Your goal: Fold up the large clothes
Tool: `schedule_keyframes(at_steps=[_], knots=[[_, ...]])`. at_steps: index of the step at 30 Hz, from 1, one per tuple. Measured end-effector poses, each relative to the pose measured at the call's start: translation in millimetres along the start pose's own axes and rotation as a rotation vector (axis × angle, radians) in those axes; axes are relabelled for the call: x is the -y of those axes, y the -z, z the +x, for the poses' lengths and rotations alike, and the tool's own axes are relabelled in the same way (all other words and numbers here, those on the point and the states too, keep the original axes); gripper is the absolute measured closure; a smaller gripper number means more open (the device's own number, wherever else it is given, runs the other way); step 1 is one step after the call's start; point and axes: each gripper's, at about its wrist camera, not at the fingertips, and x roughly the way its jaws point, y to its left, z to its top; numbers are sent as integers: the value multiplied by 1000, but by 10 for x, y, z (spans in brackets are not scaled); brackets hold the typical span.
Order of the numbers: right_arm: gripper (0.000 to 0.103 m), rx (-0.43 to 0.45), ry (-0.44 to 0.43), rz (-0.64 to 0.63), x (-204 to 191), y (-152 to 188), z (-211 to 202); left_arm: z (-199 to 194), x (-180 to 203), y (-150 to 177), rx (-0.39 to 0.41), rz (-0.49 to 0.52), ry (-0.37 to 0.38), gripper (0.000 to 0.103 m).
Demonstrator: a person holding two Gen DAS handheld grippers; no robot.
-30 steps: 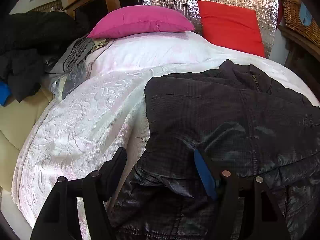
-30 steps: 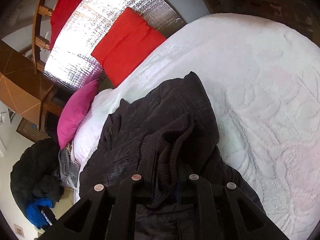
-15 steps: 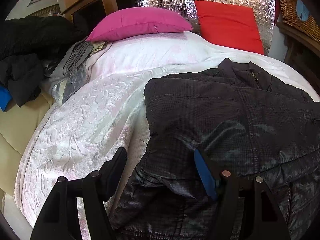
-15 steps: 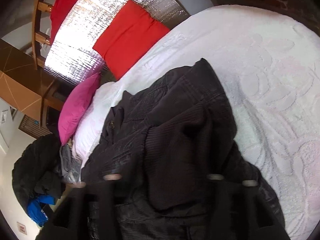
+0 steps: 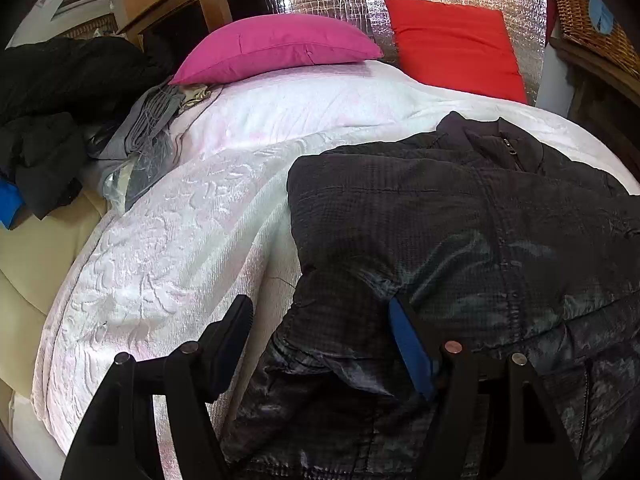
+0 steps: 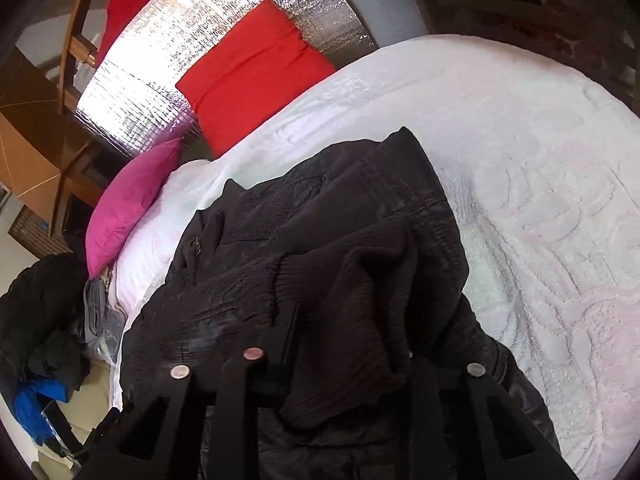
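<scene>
A large black quilted jacket (image 5: 460,240) lies on the white bedspread (image 5: 180,240), collar and zip toward the pillows. My left gripper (image 5: 320,332) is open, low over the jacket's left lower edge, its blue-padded right finger (image 5: 408,344) resting on the fabric. In the right wrist view the same jacket (image 6: 320,220) fills the middle. My right gripper (image 6: 348,332) is open, and the jacket's ribbed knit cuff (image 6: 352,304) lies draped between and over its fingers.
A pink pillow (image 5: 276,52) and a red pillow (image 5: 452,48) lean on a silver foil panel at the bed's head. Dark clothes (image 5: 52,112) and a grey garment (image 5: 148,120) are piled at the bed's left. A wicker basket (image 5: 592,20) stands on the right.
My right gripper opened from shut on the sleeve cuff; the cuff now lies loose across its fingers and the sleeve has come further over the jacket. My left gripper has barely moved.
</scene>
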Motion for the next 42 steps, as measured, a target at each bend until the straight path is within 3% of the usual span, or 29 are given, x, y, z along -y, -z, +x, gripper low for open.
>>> schedule_keyframes(at_steps=[11,16,18,21,25,26,28,29,30,31,33,37,42], knots=[[80,44,-67,-49,-213,26,-240,-4,-6,11,8,15,-7,32],[81,55,-32,-6,-88,21,-353,-17,-2,22,14,25,-8,32],[81,24,-19,20,24,11,-331,-25,12,29,20,38,-9,32],[80,-124,3,34,146,49,-114,-19,43,44,24,67,-24,25],[80,-121,-53,58,211,9,-180,-30,34,34,24,64,-20,24],[78,-84,-64,62,215,-24,-271,-36,23,29,23,57,-11,24],[69,-10,-44,41,180,-52,-399,-48,19,9,27,57,1,24],[49,17,-40,32,165,-62,-444,-54,17,-3,30,58,6,24],[20,40,-44,30,147,-74,-477,-59,11,-25,34,56,15,24],[15,71,-61,32,140,-75,-519,-60,-1,-49,36,48,24,23],[15,132,-97,22,106,-86,-591,-52,-36,-96,39,28,43,22],[16,100,-99,-7,13,-142,-440,5,-71,-166,51,21,31,22],[19,102,23,-105,-111,-146,-90,78,-37,-205,74,50,-33,22]])
